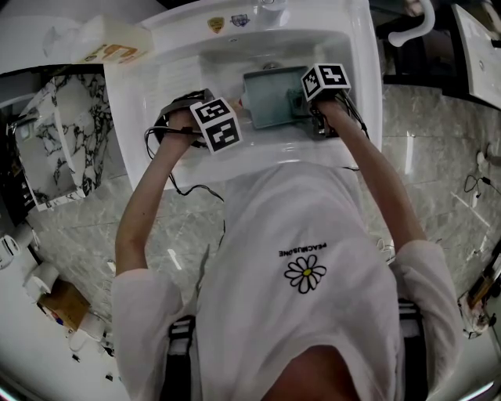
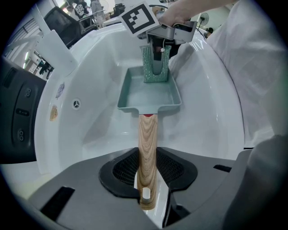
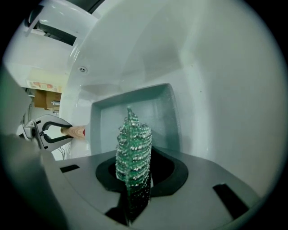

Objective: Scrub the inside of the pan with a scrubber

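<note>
A teal rectangular pan [image 1: 270, 100] lies in the white sink basin. In the left gripper view the pan [image 2: 150, 94] extends away from me, and its wooden handle [image 2: 147, 143] runs back between the pads of my left gripper [image 2: 147, 182], which is shut on it. My right gripper [image 3: 133, 179] is shut on a sparkly green scrubber [image 3: 133, 148]. In the left gripper view the scrubber [image 2: 155, 68] stands upright at the pan's far end, its lower edge down inside the pan. In the right gripper view the pan's floor [image 3: 153, 112] lies just beyond the scrubber.
The white sink [image 1: 149, 102] surrounds the pan, with an overflow hole [image 2: 76, 103] in its wall and a faucet [image 1: 270, 6] at the back. A yellow-printed packet [image 1: 117, 48] lies on the left rim. The person's white shirt [image 1: 305, 258] is close to the front edge.
</note>
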Demonstrator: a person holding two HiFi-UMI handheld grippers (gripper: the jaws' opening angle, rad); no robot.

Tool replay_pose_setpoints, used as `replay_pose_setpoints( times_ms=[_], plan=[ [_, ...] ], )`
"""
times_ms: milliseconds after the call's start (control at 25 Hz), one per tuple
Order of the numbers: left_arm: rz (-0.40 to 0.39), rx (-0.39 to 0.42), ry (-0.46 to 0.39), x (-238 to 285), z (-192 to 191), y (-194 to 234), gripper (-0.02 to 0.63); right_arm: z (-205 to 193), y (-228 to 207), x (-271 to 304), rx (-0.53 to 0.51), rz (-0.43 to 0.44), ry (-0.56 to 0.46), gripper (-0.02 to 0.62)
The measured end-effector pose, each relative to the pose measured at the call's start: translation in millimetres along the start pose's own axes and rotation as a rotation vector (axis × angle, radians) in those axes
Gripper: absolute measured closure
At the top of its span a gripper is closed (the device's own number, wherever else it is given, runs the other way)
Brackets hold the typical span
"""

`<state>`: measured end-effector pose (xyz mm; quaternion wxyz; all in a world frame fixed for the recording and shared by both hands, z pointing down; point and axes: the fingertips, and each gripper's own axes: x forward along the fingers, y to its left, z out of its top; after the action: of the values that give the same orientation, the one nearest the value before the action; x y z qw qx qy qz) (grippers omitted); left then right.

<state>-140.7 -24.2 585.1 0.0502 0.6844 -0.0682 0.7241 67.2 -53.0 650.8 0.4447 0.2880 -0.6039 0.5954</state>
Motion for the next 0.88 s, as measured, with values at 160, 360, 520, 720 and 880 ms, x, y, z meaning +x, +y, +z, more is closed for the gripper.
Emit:
replay_pose_setpoints(
  times_ms=[160,360,520,720,880],
  plan=[
    [0.01,0.001,0.002,1,1,0,0.479,-2,24,6,-0.039,0.029,0.001,0.531],
    [0.01,0.001,0.004,0,0,0,0.479,-4,60,15,-0.038,0.106,0.009,0.531],
    [0.009,0.001,0.006,0,0,0,0.479,-4,85,21,-0.048,0.16,0.01,0.531],
    [0.011,0.004,0.006,1,0,0,0.479,-4,105,26,-0.008,0.226,0.007,0.531],
    [0.011,0.002,0.009,1,0,0,0.479,-5,114,28,-0.029,0.22,0.002,0.531]
  ],
)
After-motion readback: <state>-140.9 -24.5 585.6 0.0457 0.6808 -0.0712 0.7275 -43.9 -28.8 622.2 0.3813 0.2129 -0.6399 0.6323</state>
